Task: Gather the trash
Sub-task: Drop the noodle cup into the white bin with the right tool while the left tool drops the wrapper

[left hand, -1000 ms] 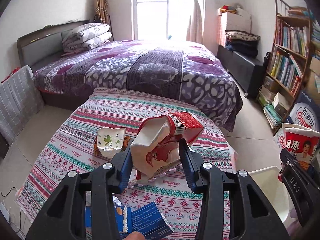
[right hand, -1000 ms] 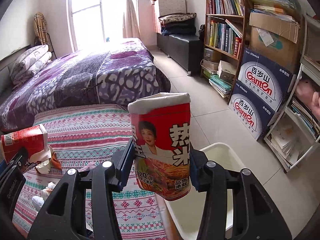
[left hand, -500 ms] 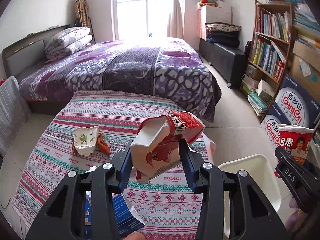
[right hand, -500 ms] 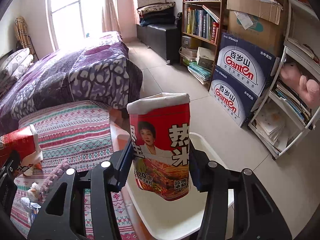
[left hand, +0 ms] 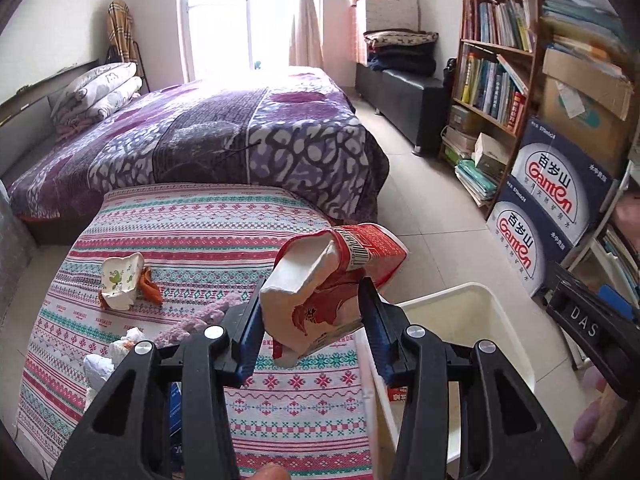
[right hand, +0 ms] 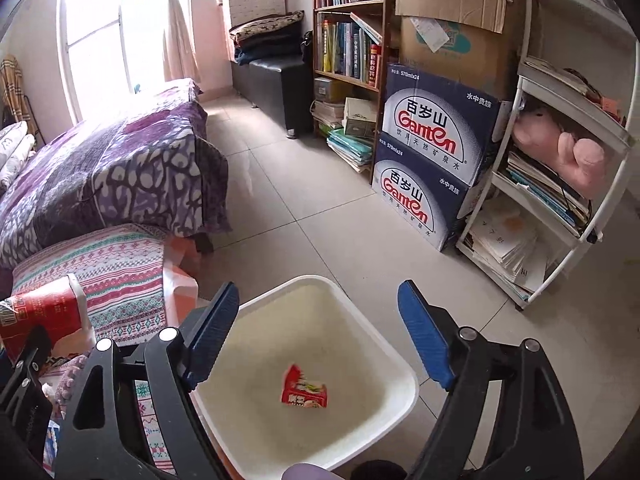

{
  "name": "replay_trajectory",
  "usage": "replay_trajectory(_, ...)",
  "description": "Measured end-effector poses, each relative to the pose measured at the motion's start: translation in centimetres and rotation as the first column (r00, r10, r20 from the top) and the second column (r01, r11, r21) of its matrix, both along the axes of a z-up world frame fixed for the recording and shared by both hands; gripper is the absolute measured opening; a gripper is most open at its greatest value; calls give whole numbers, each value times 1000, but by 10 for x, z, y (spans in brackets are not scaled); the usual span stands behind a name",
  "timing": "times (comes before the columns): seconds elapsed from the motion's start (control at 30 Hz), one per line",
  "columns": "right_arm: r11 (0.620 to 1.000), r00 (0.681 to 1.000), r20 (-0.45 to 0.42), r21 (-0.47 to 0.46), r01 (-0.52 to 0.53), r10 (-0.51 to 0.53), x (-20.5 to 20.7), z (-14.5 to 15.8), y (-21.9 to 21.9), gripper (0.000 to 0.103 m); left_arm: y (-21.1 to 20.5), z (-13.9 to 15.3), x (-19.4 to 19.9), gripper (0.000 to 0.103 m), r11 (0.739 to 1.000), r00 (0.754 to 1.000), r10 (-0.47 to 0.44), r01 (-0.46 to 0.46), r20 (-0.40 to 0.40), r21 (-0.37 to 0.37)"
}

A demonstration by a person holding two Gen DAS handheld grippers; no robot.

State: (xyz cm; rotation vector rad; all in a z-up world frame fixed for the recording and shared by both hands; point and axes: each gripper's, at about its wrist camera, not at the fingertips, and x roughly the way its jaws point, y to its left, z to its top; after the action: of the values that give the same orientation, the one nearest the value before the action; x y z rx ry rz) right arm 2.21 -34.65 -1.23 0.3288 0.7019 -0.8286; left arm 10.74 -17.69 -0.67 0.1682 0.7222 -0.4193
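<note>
Over the bin, your right gripper, jaws just opening, is empty; left gripper clamps a light, crushable carton mid-body: squeeze gently

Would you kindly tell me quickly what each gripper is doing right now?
Left gripper: shut on the crumpled red carton.
Right gripper: open and empty, jaws just opened; the red cup lies in the white bin.

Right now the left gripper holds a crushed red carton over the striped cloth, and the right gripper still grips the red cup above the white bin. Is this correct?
Not quite. In the right wrist view the right gripper is open and empty; its jaws have just been opening, and the red cup lies inside the white bin. The left gripper does hold the crushed red carton.
</note>
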Motion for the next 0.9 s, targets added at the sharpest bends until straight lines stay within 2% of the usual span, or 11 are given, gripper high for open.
replay_trajectory(0.23, 998, 998, 10, 12, 59, -59, -19, 1, -21, 81, -25, -2, -14, 46, 999, 999, -52, 52, -10, 3)
replay_trajectory(0.6, 984, 985, 27, 50, 168, -170, -50, 0, -54, 86, -53, -10, -27, 51, 990, 986, -140, 138, -90, -33)
replay_trajectory(0.77, 980, 980, 37, 32, 197, -198, -58, 2, -57, 91, -57, -7, -32, 70, 980, 976, -192, 184, -104, -79)
replay_trajectory(0.9, 979, 978, 40, 4, 203, -203, -61, 4, -53, 95, -56, -5, -34, 71, 975, 971, -215, 206, -103, -86)
